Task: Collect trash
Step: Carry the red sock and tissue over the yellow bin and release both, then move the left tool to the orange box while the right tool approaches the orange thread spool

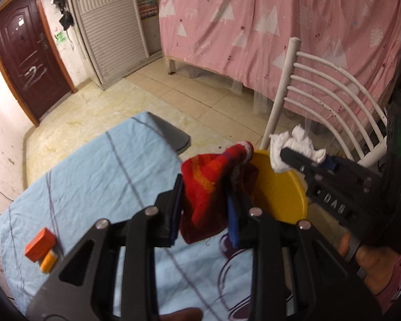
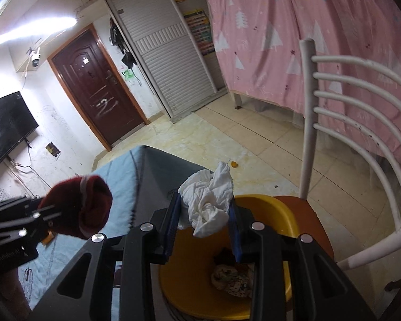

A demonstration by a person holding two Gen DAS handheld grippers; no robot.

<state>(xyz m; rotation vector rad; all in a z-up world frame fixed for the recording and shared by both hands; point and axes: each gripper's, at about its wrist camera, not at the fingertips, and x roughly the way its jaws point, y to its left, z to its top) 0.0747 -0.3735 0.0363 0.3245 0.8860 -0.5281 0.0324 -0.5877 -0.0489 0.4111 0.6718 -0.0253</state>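
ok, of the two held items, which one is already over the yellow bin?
The white crumpled tissue in the right tool: it hangs above the yellow bin. The red cloth in the left tool is beside the rim, over the table edge.

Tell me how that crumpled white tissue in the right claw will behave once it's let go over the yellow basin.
The white tissue looks limp and very light: it bulges in loose folds beyond the right claw. It would probably drop slowly, maybe drifting, into the yellow basin.
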